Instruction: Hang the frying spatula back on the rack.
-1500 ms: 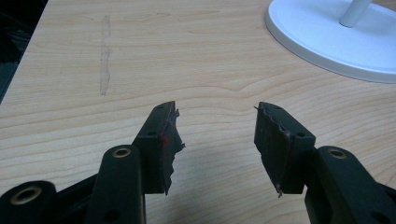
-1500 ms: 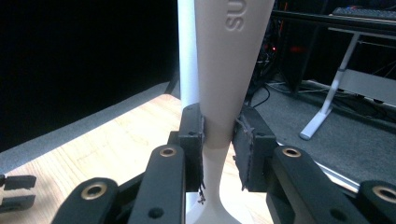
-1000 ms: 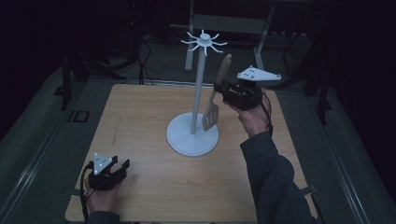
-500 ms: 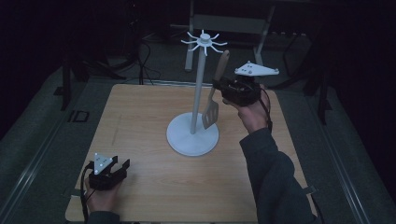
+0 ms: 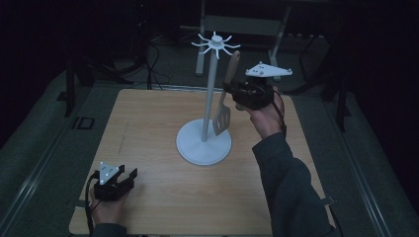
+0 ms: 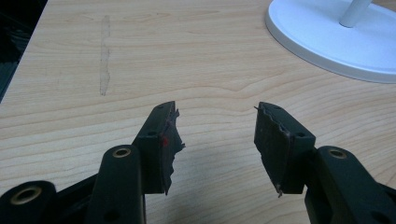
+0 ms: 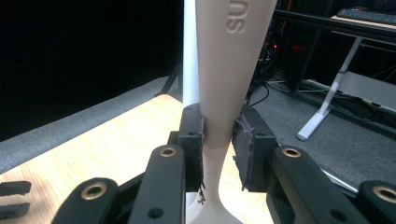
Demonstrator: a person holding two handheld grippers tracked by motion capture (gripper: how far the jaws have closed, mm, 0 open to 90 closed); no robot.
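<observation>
Spatula (image 5: pixel 225 101) hangs in the air beside the white stand's pole (image 5: pixel 210 94), gripped at its handle by the right tool (image 5: pixel 232 93), whose jaws press against both sides of the handle (raised lettering shows above them in the right gripper view (image 7: pixel 219 70)). Its slotted blade points down, above the stand's round base (image 5: pixel 204 144). The left tool (image 5: pixel 129 174) rests low at the near left corner of the wooden surface (image 5: pixel 158 128), its jaws spread wide with nothing between them (image 6: pixel 215 140).
</observation>
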